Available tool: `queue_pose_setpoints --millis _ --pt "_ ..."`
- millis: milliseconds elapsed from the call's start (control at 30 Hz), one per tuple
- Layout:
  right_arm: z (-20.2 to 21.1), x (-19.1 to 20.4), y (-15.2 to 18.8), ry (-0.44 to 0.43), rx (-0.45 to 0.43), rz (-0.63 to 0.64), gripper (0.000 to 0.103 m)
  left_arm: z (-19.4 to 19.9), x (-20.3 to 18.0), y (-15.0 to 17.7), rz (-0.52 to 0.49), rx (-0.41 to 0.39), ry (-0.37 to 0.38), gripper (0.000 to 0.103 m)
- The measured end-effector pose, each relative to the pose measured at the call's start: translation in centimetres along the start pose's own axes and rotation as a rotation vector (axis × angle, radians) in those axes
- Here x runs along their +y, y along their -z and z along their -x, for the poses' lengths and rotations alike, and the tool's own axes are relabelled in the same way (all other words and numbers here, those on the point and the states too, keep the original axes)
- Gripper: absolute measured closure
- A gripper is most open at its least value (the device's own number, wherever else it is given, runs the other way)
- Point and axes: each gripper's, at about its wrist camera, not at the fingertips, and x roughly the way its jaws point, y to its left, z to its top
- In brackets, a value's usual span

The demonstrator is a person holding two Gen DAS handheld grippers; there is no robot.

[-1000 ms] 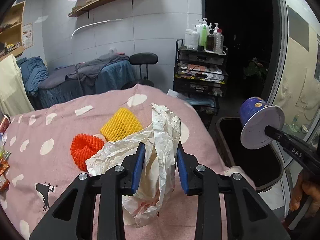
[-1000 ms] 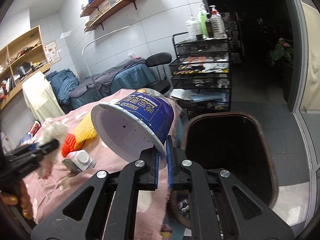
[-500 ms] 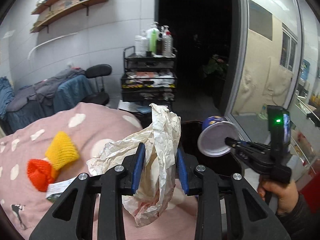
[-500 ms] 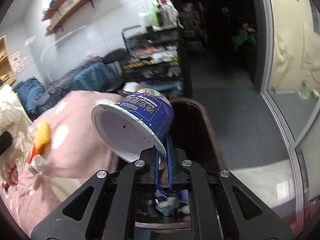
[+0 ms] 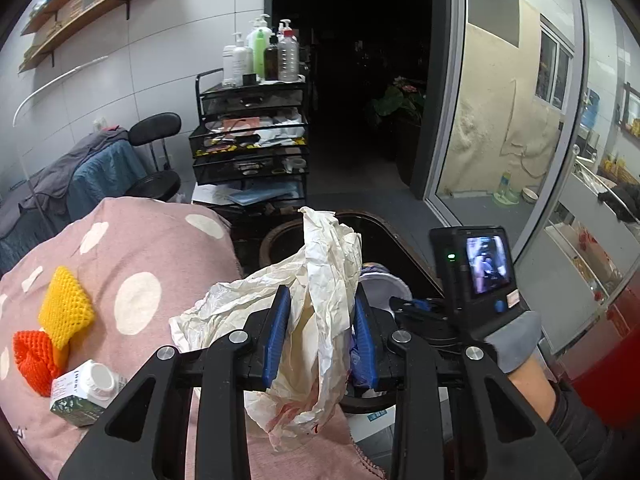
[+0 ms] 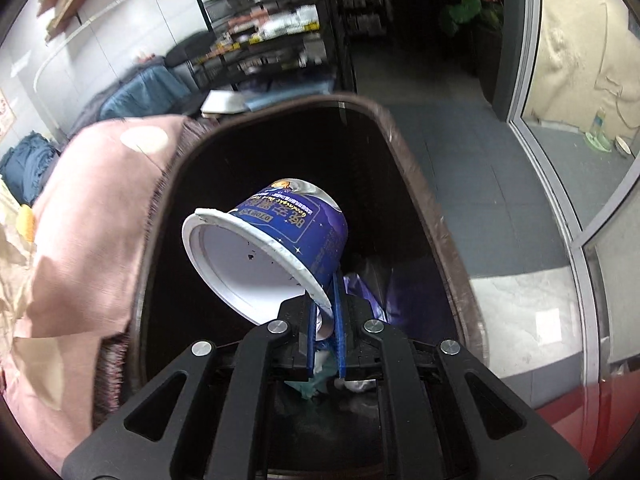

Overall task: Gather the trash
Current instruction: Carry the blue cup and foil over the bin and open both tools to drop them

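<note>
I've got both grippers loaded and converging on the trash bin, which I'll use as the anchor. My right gripper is pinched tight on the rim of the blue paper cup, blades nearly together with just the cup wall between them; the cup hangs over the bin's dark mouth, open end tilted back at the camera, so a release should drop it straight in. Rim grip makes sense: the cup is too wide to grab across the body. Some rubbish already sits at the bin's bottom, purple and white bits, hard to name. My left gripper is clamped on a crumpled white paper wrapper, jaws partly apart because the wad is bulky; it is over the edge of the pink dotted blanket just beside the bin, not yet above the opening, I'd judge. In the left view the right hand and its camera unit sit over the bin's near side. Left on the blanket, away from the bin: yellow foam fruit net, orange foam net, small white-capped carton. Risk: the wrapper snagging on the pads when I let go.
</note>
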Motion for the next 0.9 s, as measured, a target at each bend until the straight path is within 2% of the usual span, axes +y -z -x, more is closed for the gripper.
queue_pose_setpoints --millis 33,100,133,167,467,667,900 --pt "-0.2 0.1 0.0 -0.003 0.004 -0.001 0.091 -0.3 -0.2 0.1 -0.006 0.005 0.002 0.071" --pt "-0.2 0.3 0.4 -0.018 0.001 0.006 0.077 -0.5 -0.5 0.2 -0.01 0.013 0.008 0.071" --pt "-0.2 0.2 0.6 -0.01 -0.005 0.006 0.057 -0.8 -0.6 0.2 -0.011 0.018 0.015 0.071" --pt "0.0 0.3 0.7 -0.004 -0.017 0.006 0.046 -0.9 -0.6 0.2 -0.012 0.021 0.019 0.071" --pt "2.6 -1.5 1.1 -0.039 -0.101 -0.059 0.046 -1.9 -1.5 -0.2 -0.005 0.04 0.067 0.071" --pt "6.0 -4.4 0.7 0.001 -0.215 -0.158 0.044 -3.6 -2.7 -0.7 -0.016 0.073 0.087 0.071" --pt "7.9 -7.0 0.1 0.043 -0.271 -0.222 0.043 -6.3 -4.3 -1.2 -0.04 0.104 0.082 0.071"
